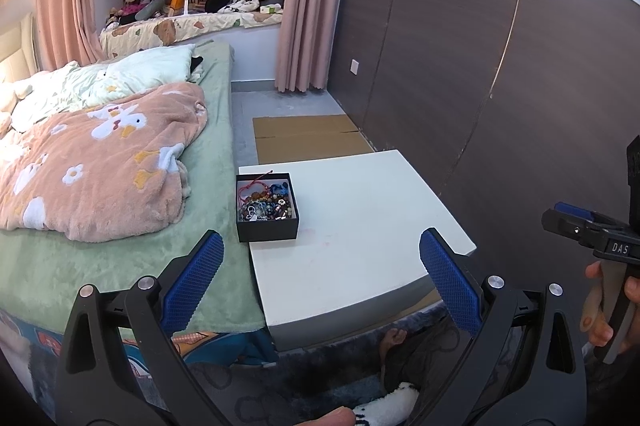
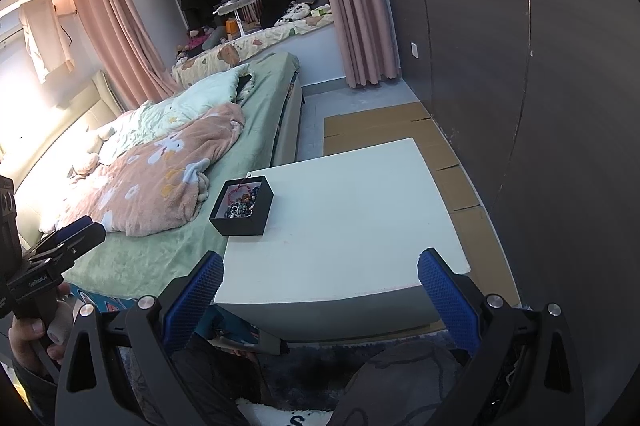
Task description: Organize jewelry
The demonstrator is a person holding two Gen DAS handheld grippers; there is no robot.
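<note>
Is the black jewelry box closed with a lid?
No, the black jewelry box has no lid on it, and the tangled beads and red cord inside show from above on the white table.

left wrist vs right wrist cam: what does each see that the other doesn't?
Left wrist only: the right gripper from the side, held in a hand, and a bare foot under the table.

Right wrist only: the left gripper from the side, a pale garment hanging on the wall.

Both: white table beside the bed, open black box of jewelry at its far-left corner, cardboard on the floor, both grippers open, empty.
</note>
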